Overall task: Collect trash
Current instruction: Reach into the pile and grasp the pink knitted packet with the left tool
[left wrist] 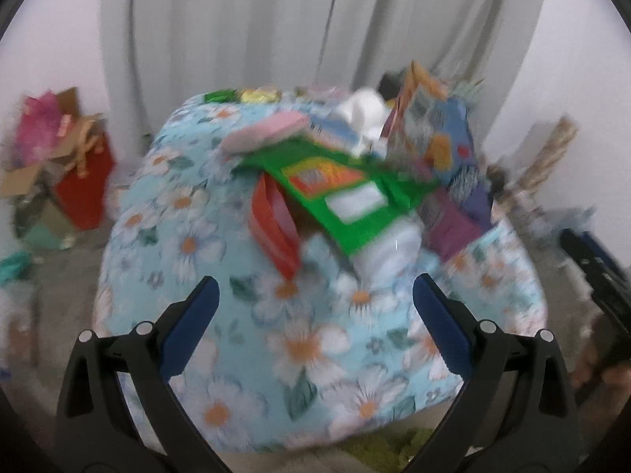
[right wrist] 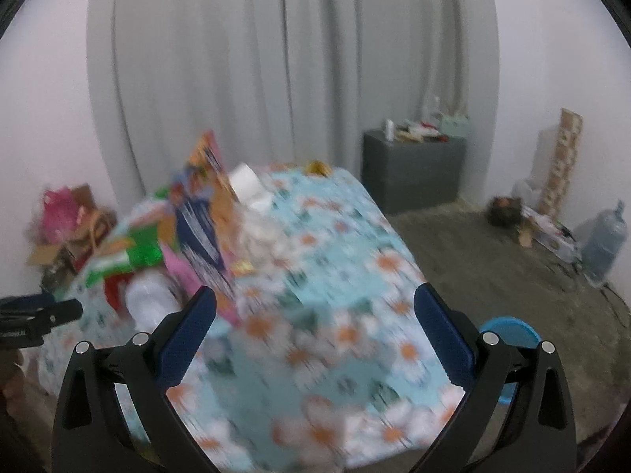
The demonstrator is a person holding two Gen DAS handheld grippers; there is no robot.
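Straight ahead of both wrist cameras stands a table [left wrist: 189, 244] draped in a light blue cloth printed with white daisies; both views are blurred. The left gripper [left wrist: 315, 295] hangs over the near part of the cloth with its jaws wide apart and nothing between them. The right gripper [right wrist: 315, 307] hangs over the cloth too, jaws likewise spread and empty.

The trash lies in a heap on the tabletop, toward the far side in the left view and toward the left side in the right view. On top sits a green packet [left wrist: 343, 193] with a bright orange picture and a white label. A flat pink item [left wrist: 264, 134] rests on its far left corner, and a red-and-white striped wrapper [left wrist: 276, 228] pokes out from under its near edge. A clear plastic bottle [right wrist: 152, 299] lies on its side just in front of the heap, close to the right gripper's left finger. Crumpled white paper [left wrist: 364, 114] sits behind the packet, beside an upright colourful paper bag [left wrist: 430, 134].

A grey curtain [right wrist: 276, 59] hangs behind the table. Cardboard boxes [left wrist: 59, 157] are piled on the floor at the left, and a dark grey cabinet [right wrist: 414, 173] stands at the right.
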